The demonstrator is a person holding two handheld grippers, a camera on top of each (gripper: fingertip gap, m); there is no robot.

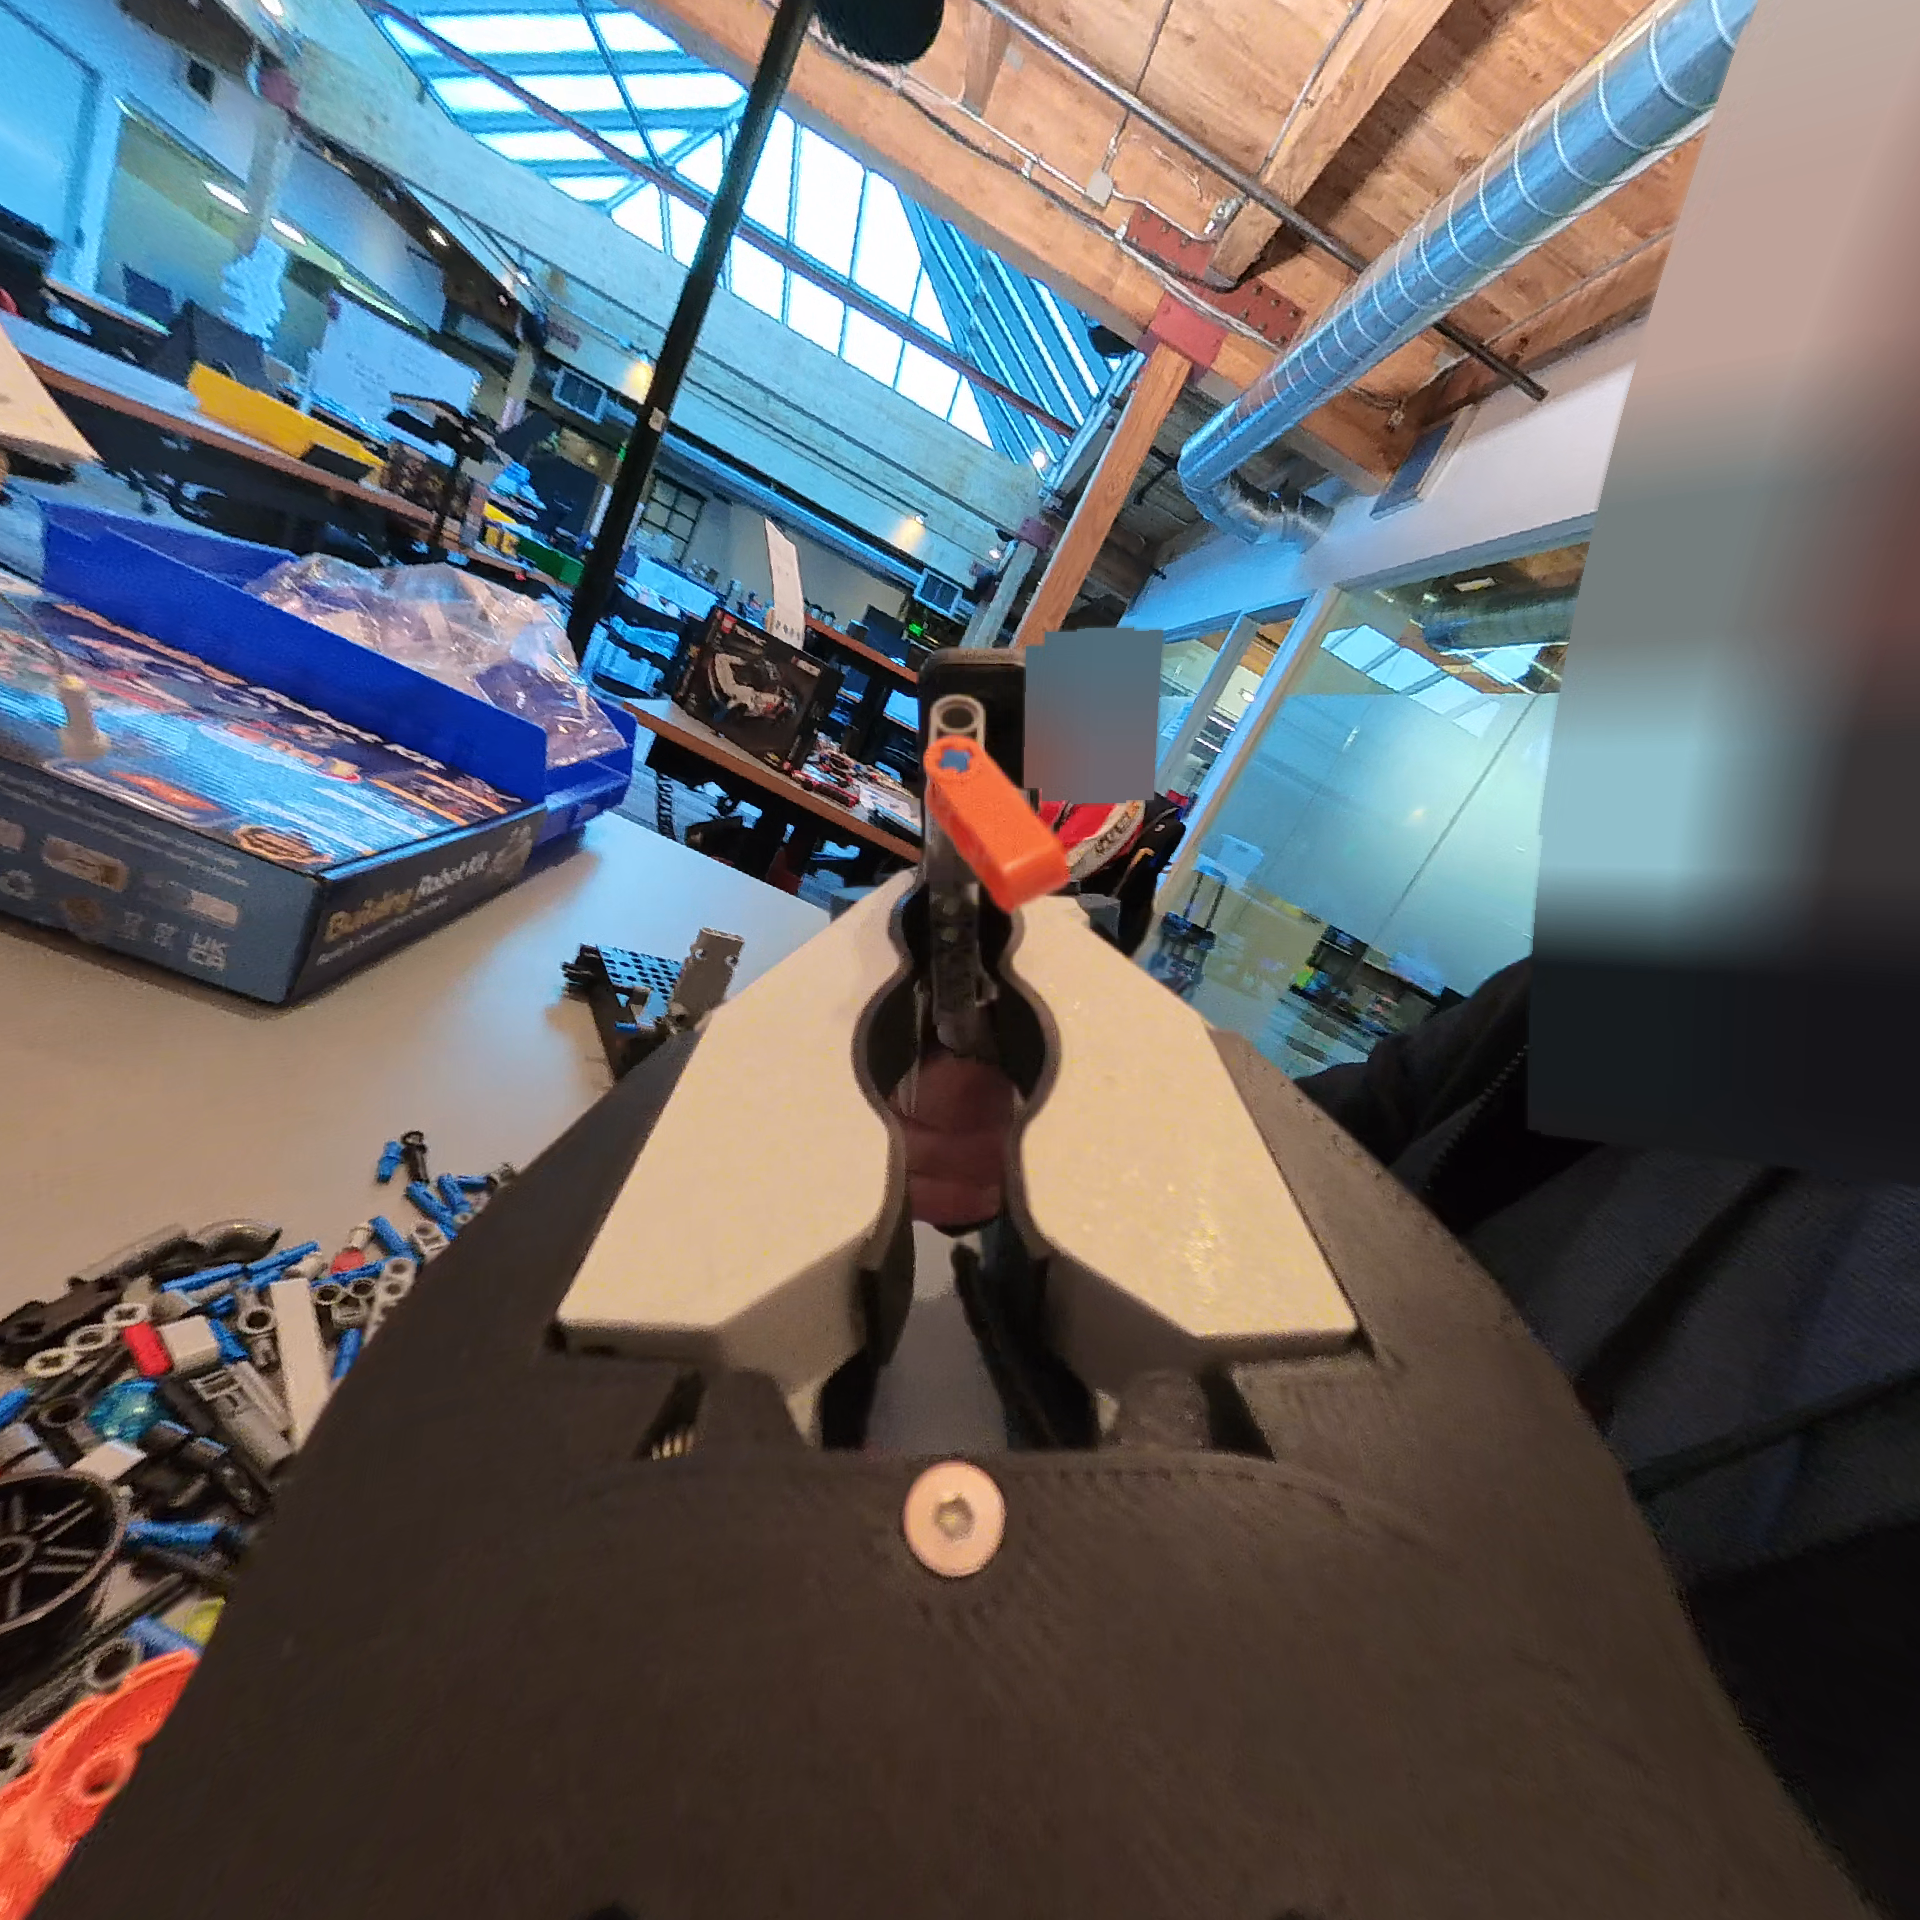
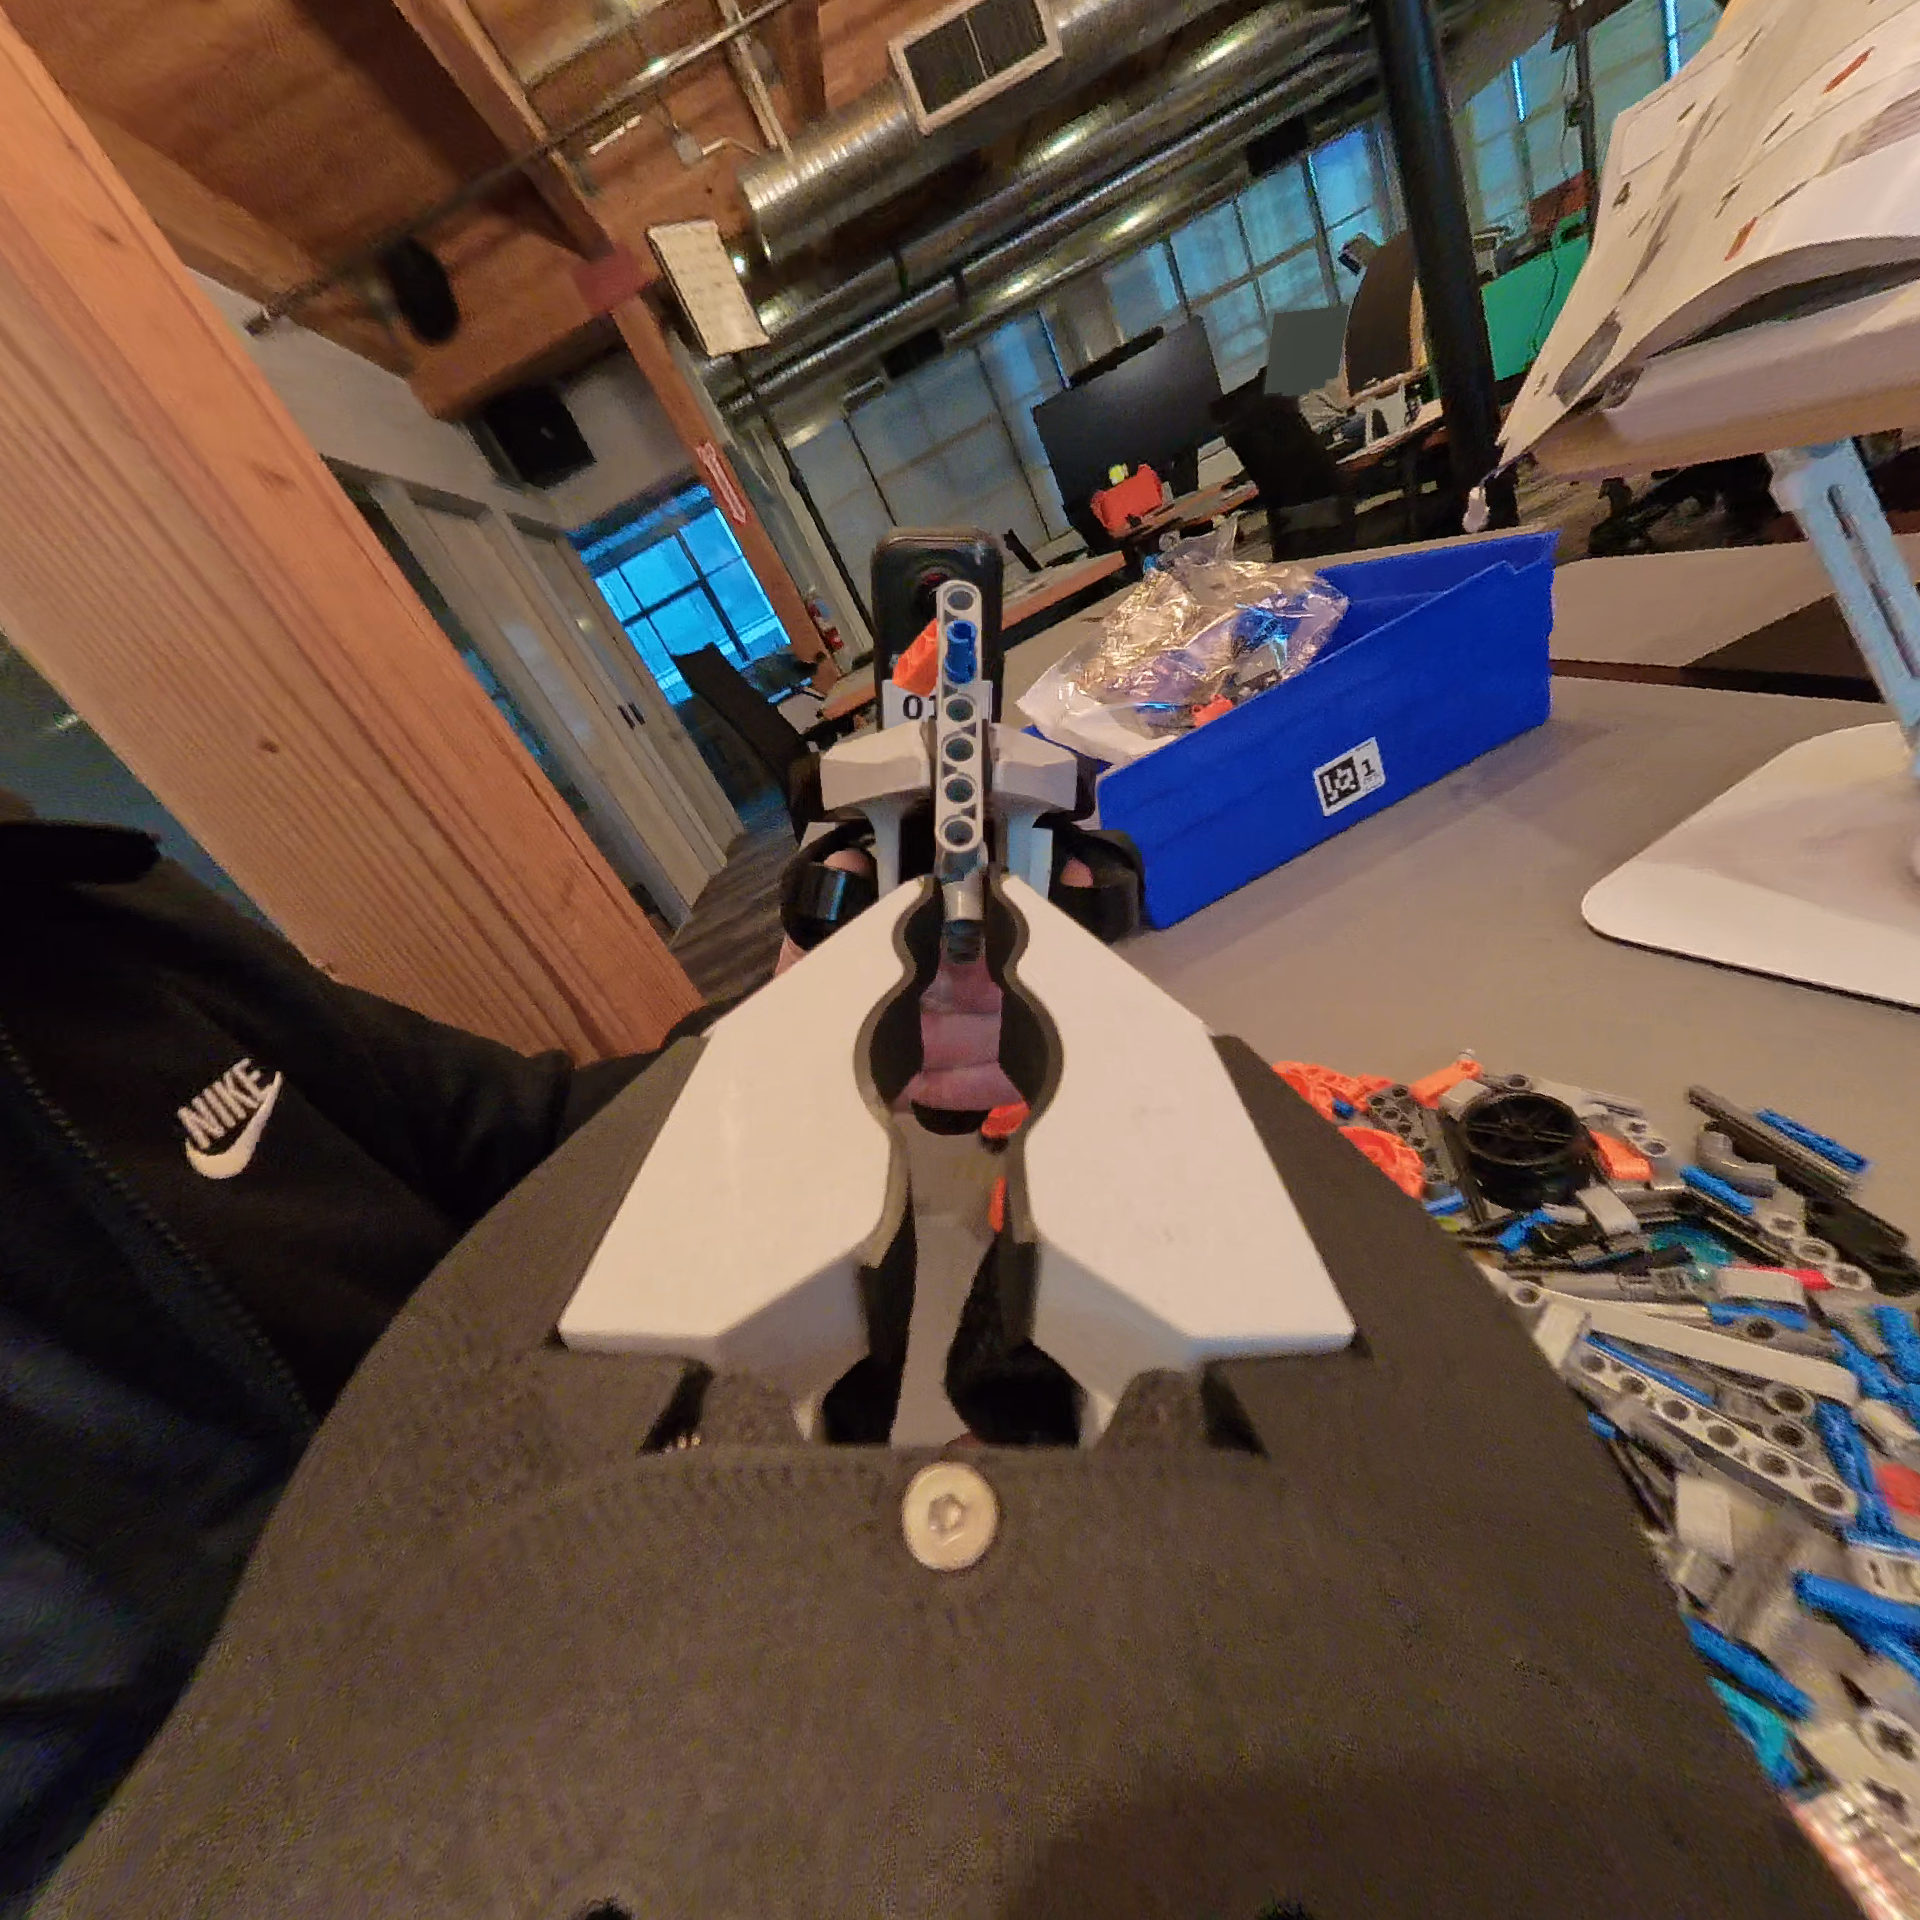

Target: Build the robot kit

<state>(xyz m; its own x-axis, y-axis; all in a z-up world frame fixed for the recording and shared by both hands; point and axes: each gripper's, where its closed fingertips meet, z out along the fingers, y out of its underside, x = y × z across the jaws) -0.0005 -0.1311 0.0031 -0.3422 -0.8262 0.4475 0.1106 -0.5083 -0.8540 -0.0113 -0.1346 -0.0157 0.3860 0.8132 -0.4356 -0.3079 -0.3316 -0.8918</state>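
My left gripper [image 1: 954, 914] is shut on a thin grey holed beam [image 1: 953, 724], seen edge-on and upright. An orange connector [image 1: 992, 821] sits on the beam near its top and sticks out to the right. My right gripper [image 2: 961, 914] is shut on the lower end of the same grey beam [image 2: 958, 769]. A blue pin [image 2: 958, 649] sticks out of one of its upper holes, with the orange connector [image 2: 914, 657] behind it. The left gripper's white fingers [image 2: 862, 779] face me in the right wrist view and clamp the beam at mid-length. Both grippers are held above the grey table [image 2: 1403, 956].
A pile of loose building parts [image 1: 156, 1351] lies on the table, also in the right wrist view [image 2: 1714, 1299]. A blue bin [image 2: 1351, 748] holds plastic bags. A kit box [image 1: 208, 810], a small black subassembly [image 1: 644, 987] and a white stand [image 2: 1766, 883] with a booklet [image 2: 1766, 187] stand nearby. The tips of both grippers are at nearly the same place.
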